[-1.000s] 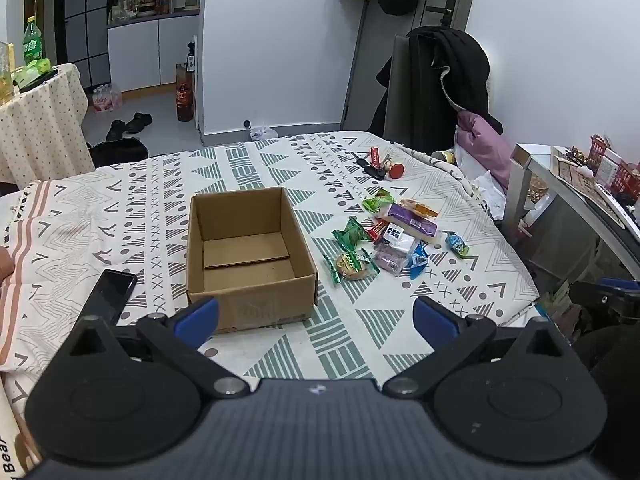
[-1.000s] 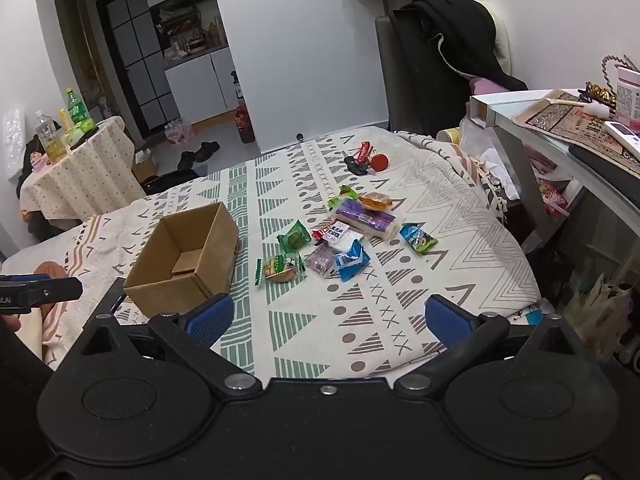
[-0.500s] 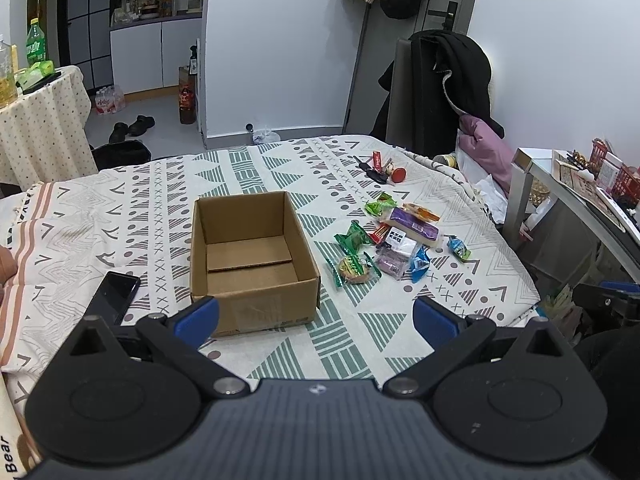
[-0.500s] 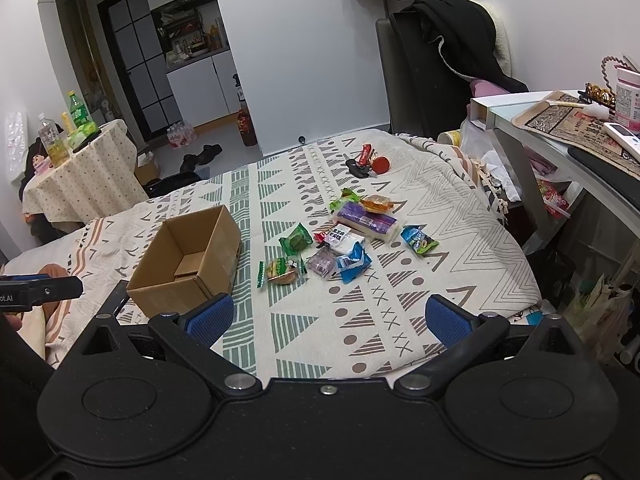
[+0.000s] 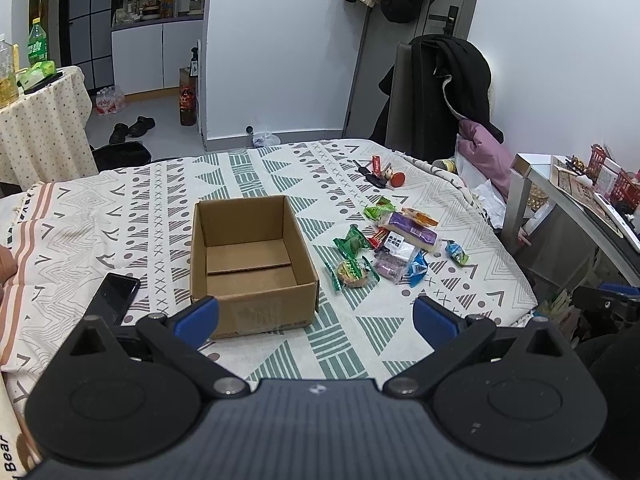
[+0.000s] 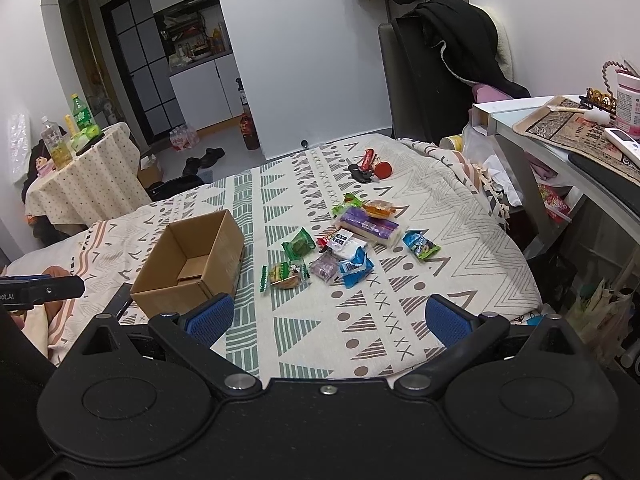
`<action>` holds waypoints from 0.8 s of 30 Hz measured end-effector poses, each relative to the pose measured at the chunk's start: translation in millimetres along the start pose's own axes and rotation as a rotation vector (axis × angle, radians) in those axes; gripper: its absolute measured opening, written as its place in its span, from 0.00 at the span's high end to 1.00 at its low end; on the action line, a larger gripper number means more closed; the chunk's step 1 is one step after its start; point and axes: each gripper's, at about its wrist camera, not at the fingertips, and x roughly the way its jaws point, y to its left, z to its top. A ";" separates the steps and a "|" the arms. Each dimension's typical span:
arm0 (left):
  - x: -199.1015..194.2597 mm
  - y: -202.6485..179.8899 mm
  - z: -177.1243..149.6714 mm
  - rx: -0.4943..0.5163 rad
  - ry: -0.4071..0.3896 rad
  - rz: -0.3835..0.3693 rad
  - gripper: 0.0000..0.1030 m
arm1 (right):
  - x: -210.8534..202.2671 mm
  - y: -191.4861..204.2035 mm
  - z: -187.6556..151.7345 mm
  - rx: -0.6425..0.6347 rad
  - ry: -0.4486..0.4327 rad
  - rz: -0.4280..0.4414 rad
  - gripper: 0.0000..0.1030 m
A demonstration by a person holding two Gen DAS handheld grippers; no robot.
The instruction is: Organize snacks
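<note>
Nothing had been packed yet: the box (image 5: 250, 264) sat bare inside, and both tongs hung back over the near edge of the bed (image 5: 120, 216), so the step in hand looked like the approach to a first pick. Largest of the task's things, the box stood open-topped just ahead of the left tongs (image 5: 316, 316), its near wall almost at the left pad. The snacks (image 6: 340, 248) lay in a loose heap ahead of the right tongs (image 6: 328, 318), beside the box but apart from it. Among them were a long purple pack (image 6: 370, 226), a blue pouch (image 6: 354, 270) and a green wrapper (image 6: 298, 245), some overlapping. Both tongs were spread wide and held nothing. The next move probably called for reaching to one snack at the heap's edge, since the thin, crinkly wrappers could slip or drag a neighbour along.
</note>
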 end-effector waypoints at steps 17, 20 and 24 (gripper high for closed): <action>0.2 0.1 0.4 0.001 0.003 -0.001 0.00 | -1.5 1.2 1.3 -0.008 -0.006 -0.001 0.00; 0.5 -1.0 1.7 -0.002 0.004 -0.005 0.00 | -1.4 1.6 1.9 -0.006 -0.006 0.001 0.00; 1.3 -4.3 2.9 0.001 0.006 -0.008 0.00 | -0.8 1.2 1.5 -0.007 -0.007 0.002 0.00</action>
